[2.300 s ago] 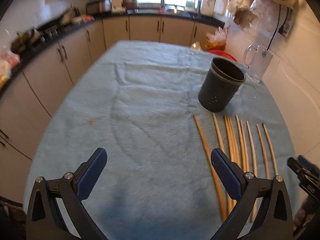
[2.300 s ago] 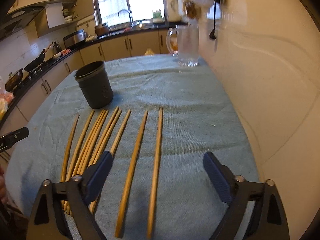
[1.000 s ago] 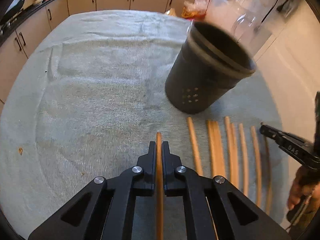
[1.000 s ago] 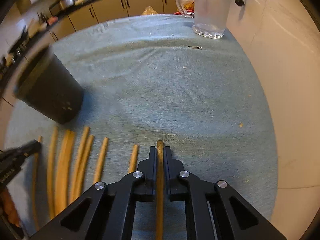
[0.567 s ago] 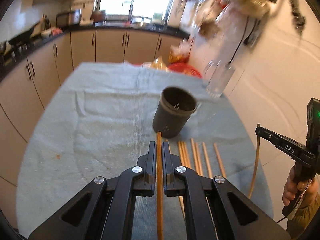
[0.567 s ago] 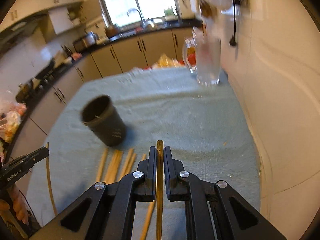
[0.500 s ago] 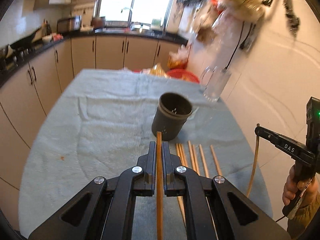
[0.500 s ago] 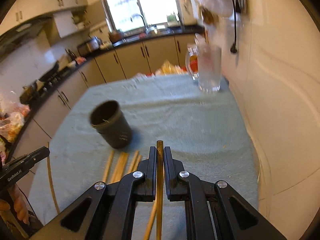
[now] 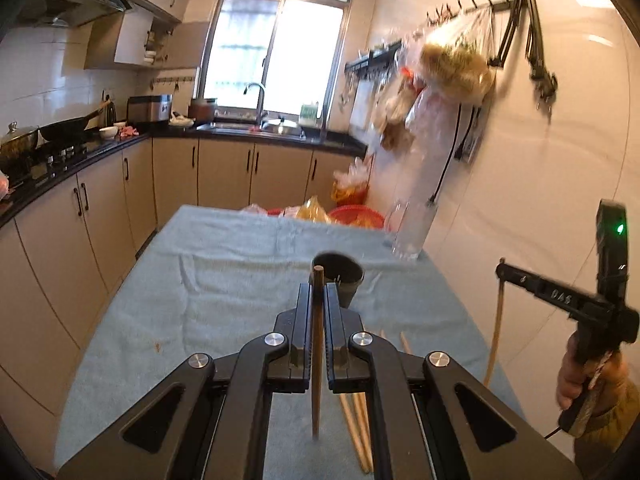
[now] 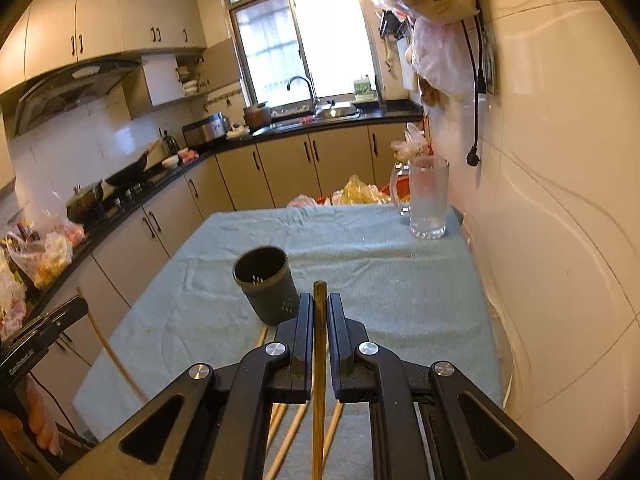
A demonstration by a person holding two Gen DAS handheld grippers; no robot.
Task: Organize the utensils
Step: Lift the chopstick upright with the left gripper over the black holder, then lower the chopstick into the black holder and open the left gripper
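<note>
My left gripper point(image 9: 318, 300) is clamped tight on one chopstick point(image 9: 317, 360), whose tip pokes out past the jaws in front of the dark utensil holder point(image 9: 340, 280) standing on the towel-covered table point(image 9: 224, 280). My right gripper point(image 10: 320, 316) is likewise pinched shut on a second chopstick point(image 10: 319, 380), raised above the table just right of the holder. The remaining loose chopsticks point(image 9: 358, 420) lie on the towel below the jaws.
</note>
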